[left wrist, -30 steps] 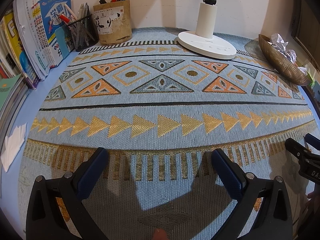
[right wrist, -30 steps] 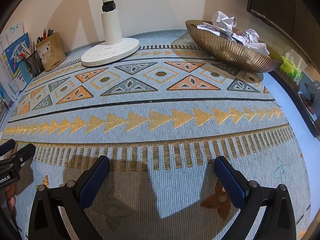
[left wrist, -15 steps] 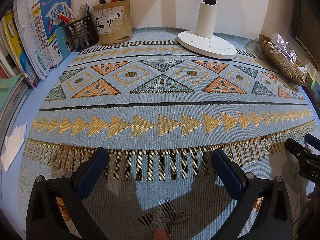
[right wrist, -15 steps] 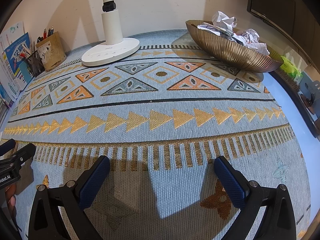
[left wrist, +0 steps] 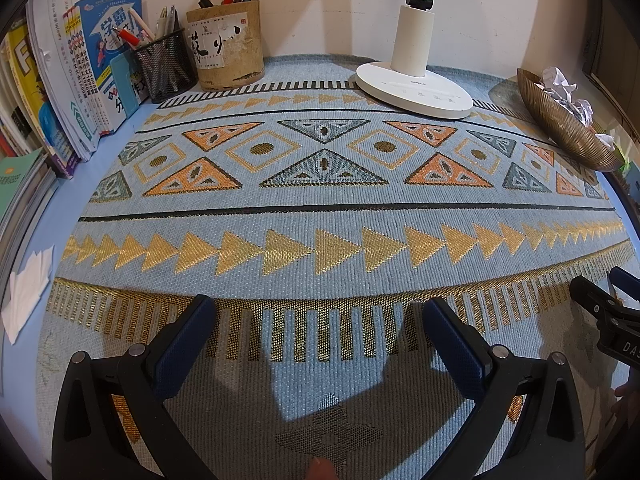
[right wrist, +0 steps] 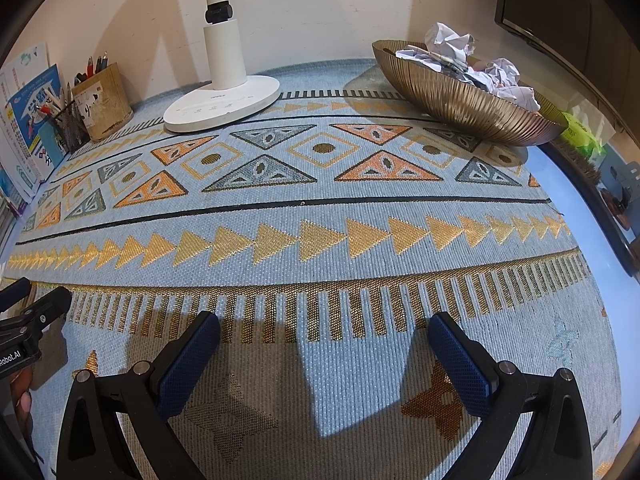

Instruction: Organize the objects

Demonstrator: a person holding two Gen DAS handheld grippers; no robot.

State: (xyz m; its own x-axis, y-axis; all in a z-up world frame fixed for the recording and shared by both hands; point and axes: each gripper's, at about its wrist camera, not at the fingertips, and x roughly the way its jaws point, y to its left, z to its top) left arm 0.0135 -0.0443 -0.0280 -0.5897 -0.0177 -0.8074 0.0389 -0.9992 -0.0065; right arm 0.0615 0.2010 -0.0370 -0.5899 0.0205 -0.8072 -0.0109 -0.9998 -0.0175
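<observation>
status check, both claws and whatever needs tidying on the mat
Left claw open, empty, low over the mat. Right claw open, empty. Crumpled paper sits in the gold bowl. Nothing between claws and bowl.

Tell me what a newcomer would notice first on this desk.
The patterned mat fills the middle, gold triangles running across it. At the back stands a white lamp base; far right, a bronze bowl holds crumpled paper. Both grippers, left and right, hover open over the near edge.
</observation>
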